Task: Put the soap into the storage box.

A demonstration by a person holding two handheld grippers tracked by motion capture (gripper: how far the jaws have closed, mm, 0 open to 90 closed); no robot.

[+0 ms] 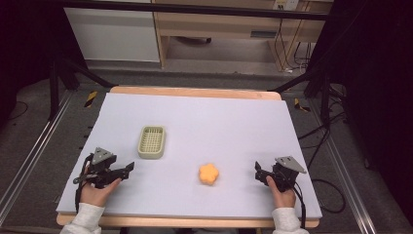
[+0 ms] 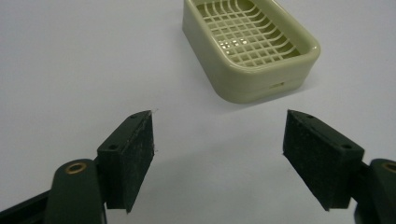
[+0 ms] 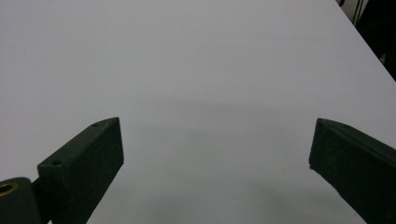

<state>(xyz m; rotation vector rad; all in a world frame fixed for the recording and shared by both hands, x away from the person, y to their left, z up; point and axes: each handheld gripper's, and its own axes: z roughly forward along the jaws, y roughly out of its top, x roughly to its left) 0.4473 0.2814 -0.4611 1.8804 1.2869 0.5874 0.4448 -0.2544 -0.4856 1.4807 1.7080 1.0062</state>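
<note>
Soap dish (image 2: 252,49) just beyond left tongs (image 2: 219,158).

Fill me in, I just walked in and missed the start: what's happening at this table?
A person holds a gripper in each hand, low at the near edge of the table. The left gripper and right gripper are both open and hold nothing. A pale green soap dish sits just ahead of the left gripper, and an orange flower-shaped sponge lies between the two. Neither item is touched.
</note>
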